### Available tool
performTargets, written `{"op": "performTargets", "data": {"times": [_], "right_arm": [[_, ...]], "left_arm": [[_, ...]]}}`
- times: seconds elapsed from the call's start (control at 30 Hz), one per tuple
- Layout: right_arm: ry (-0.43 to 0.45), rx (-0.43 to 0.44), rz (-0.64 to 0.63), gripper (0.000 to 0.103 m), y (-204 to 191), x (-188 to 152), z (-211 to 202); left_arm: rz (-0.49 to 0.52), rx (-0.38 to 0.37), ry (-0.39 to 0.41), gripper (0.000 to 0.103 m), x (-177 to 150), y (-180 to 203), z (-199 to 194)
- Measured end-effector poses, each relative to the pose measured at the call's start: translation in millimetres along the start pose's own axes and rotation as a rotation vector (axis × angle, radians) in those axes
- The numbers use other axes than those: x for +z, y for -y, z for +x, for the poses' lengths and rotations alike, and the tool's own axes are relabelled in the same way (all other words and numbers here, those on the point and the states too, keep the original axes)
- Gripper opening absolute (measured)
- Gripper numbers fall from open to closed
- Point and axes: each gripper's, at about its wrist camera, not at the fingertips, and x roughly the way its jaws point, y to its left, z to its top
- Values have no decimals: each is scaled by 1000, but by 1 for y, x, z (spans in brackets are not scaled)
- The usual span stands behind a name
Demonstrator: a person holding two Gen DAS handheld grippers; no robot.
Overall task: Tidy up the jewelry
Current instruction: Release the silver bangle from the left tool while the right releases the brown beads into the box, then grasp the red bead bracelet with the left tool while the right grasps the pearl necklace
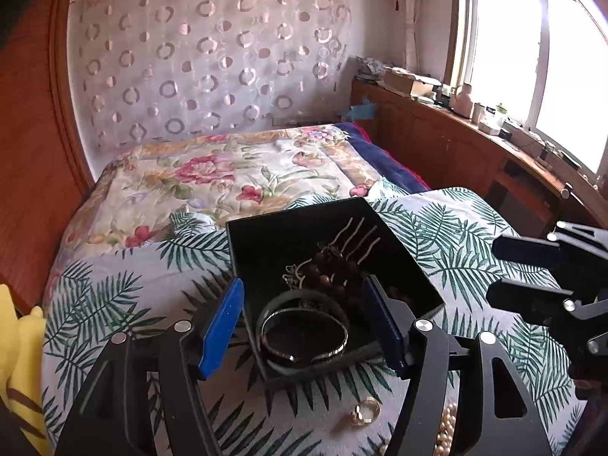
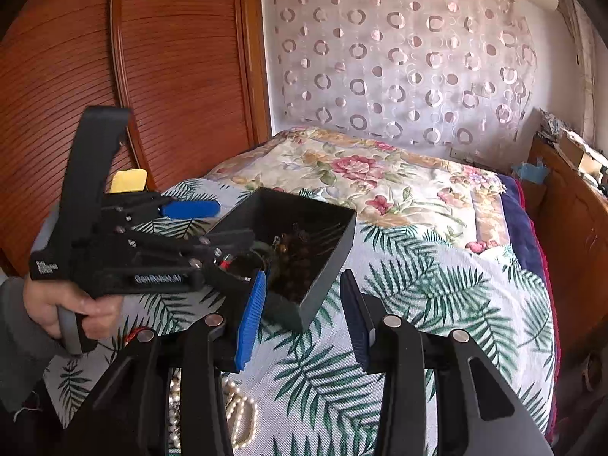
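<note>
A black open box (image 1: 402,266) sits on the leaf-print cloth (image 1: 114,304). It holds two bangles (image 1: 304,326), brown beads (image 1: 338,269) and wavy hairpins (image 1: 357,239). My left gripper (image 1: 304,326) is open and straddles the box's near corner, with its blue pads (image 1: 224,326) clear of the bangles. My right gripper (image 2: 304,323) is open and empty, just short of the box (image 2: 326,273); in the left wrist view the right gripper (image 1: 497,271) is to the right of the box. A gold ring (image 1: 366,410) and a pearl necklace (image 2: 239,414) lie loose on the cloth.
A floral quilt (image 1: 212,174) covers the bed beyond the box. A wooden wardrobe (image 2: 171,76) stands on the left and a cluttered wooden cabinet (image 1: 437,136) runs under the window. A yellow object (image 1: 19,342) lies at the cloth's left edge. A hand (image 2: 72,304) holds the left gripper.
</note>
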Motion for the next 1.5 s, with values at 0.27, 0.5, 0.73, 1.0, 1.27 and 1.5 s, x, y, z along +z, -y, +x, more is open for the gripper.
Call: {"op": "performTargets", "data": {"times": [0.27,0.5,0.73,1.0,1.27,1.5], "right_arm": [[-62,45,-6,32,-14,-37,-3],[-158,59,-43,19,-28,-68,6],[-224,66,-60,15,-33,-89,12],[-240,24,-90,15,-38,-89,20],[-224,-17,-144,5,-43,-87,19],[-125,-33,-111,5,-32,-76,-14]], "left_arm": [[18,14,56,81,-23,-3,-38],[-21,3,106,95,-50,-11,-70],[-42,5,111,95,-72,-17,-89],[-73,18,77,95,-99,-29,-96],[-79,32,17,95,-119,-34,-96],[-68,30,-18,95,-128,-31,-96]]}}
